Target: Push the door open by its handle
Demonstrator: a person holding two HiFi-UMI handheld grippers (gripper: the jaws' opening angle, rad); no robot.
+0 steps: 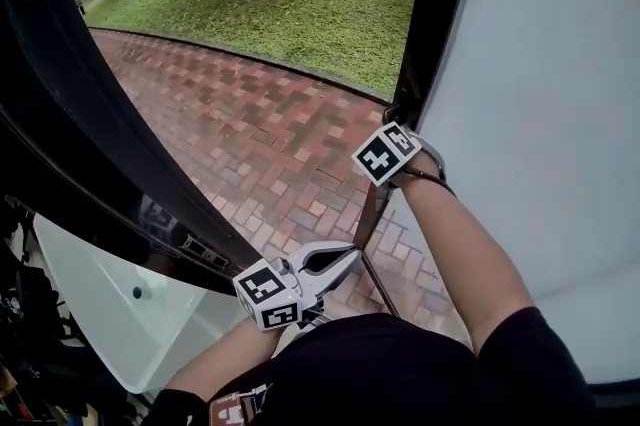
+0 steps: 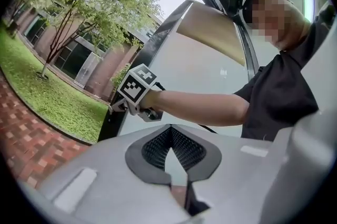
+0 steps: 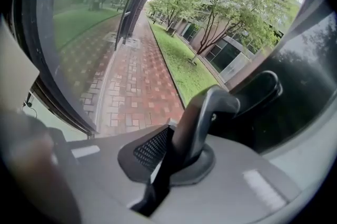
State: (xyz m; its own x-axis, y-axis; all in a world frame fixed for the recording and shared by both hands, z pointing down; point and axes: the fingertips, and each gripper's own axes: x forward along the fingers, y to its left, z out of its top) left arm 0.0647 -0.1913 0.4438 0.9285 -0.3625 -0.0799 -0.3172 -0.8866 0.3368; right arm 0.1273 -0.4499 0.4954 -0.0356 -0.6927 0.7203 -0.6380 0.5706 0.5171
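The door (image 1: 530,104) is a white panel with a black edge, swung outward at the right of the head view. Its dark grey lever handle (image 3: 210,112) stands between the jaws of my right gripper (image 3: 172,140), which is shut on it. From the head view, the right gripper (image 1: 392,128) sits at the door's black edge and its marker cube hides the handle. My left gripper (image 1: 352,256) is held low near my body, shut with nothing in it. Its pads (image 2: 158,146) meet at the tips, and it looks toward my right arm (image 2: 200,107).
Outside the doorway lie a red brick path (image 1: 260,134) and a lawn (image 1: 300,4) with trees and brick buildings beyond. A black frame (image 1: 70,134) with a white panel (image 1: 110,304) under it curves down the left side.
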